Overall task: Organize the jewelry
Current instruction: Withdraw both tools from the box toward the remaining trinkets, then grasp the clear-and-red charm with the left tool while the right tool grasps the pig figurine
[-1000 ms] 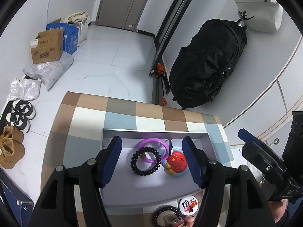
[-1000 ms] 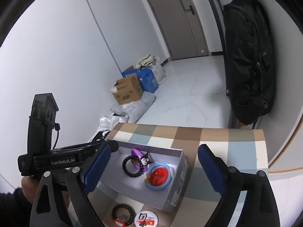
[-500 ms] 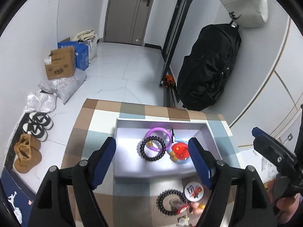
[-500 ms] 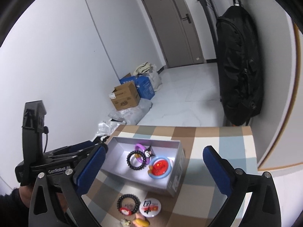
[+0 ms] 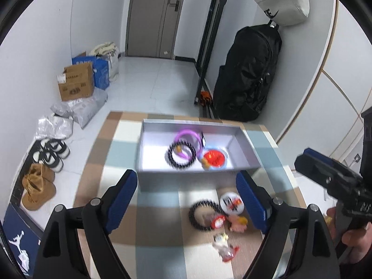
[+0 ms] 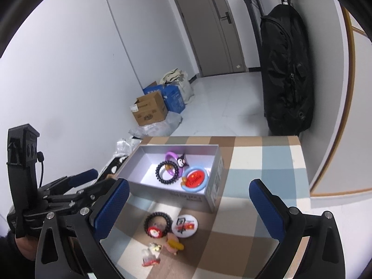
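A grey open box on the checked table holds a black bead bracelet, a purple ring and a red and blue badge. In front of the box lie a second black bead bracelet with a red charm, a round white pin and small trinkets. My left gripper is open and empty, above the table before the box. My right gripper is open and empty, above the loose items.
The checked table ends near a white wall on the right. On the floor beyond are cardboard boxes, shoes and a black backpack by a rack.
Both grippers have pulled back and up from the box; more of the table and the loose items in front of the box now show. Both stay open and empty.
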Tool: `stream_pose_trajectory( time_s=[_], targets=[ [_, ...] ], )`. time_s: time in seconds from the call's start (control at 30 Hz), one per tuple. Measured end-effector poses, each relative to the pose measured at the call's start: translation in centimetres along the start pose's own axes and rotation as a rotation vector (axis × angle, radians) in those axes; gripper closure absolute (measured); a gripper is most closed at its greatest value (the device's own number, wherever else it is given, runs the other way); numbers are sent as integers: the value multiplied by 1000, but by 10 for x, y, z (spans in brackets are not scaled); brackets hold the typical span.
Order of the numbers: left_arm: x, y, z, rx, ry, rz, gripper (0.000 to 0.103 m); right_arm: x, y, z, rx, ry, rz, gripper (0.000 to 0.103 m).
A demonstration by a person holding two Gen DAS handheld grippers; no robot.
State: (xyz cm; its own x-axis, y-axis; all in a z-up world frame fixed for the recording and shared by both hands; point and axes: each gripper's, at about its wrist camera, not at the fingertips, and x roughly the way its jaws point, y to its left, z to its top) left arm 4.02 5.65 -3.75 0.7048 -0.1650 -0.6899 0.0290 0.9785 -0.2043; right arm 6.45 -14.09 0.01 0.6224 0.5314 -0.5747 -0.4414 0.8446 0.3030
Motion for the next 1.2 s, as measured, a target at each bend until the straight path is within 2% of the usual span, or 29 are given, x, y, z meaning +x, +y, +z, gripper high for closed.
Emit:
stream_pose_trajectory(
  time_s=[0.27, 0.4, 0.7, 0.87, 1.0, 1.07, 1.13, 1.2],
  targets=[
    [8, -4, -24, -30, 121, -84, 19, -7, -5, -7, 5, 27, -34, 0],
    [14, -14, -36, -2, 188, -108, 20, -8, -8, -9, -4, 45, -51, 0],
    [25, -27, -57, 79, 269, -81, 20, -15, -9, -14, -13, 66, -49, 0],
    [28, -31, -63, 112, 293, -89, 30, -17, -6, -18, -42, 76, -43, 0],
    [32, -40, -65, 170, 301, -62, 59, -16, -5, -19, -45, 87, -42, 0],
    [32, -44, -66, 204, 293, -39, 66, -16, -6, -19, -45, 90, -41, 0],
    [32, -44, -66, 211, 293, -39, 79, -16, -6, -19, -44, 92, -41, 0],
    [31, -43, -66, 196, 303, -63, 79, -16, -7, -20, -42, 94, -44, 0]
  ],
)
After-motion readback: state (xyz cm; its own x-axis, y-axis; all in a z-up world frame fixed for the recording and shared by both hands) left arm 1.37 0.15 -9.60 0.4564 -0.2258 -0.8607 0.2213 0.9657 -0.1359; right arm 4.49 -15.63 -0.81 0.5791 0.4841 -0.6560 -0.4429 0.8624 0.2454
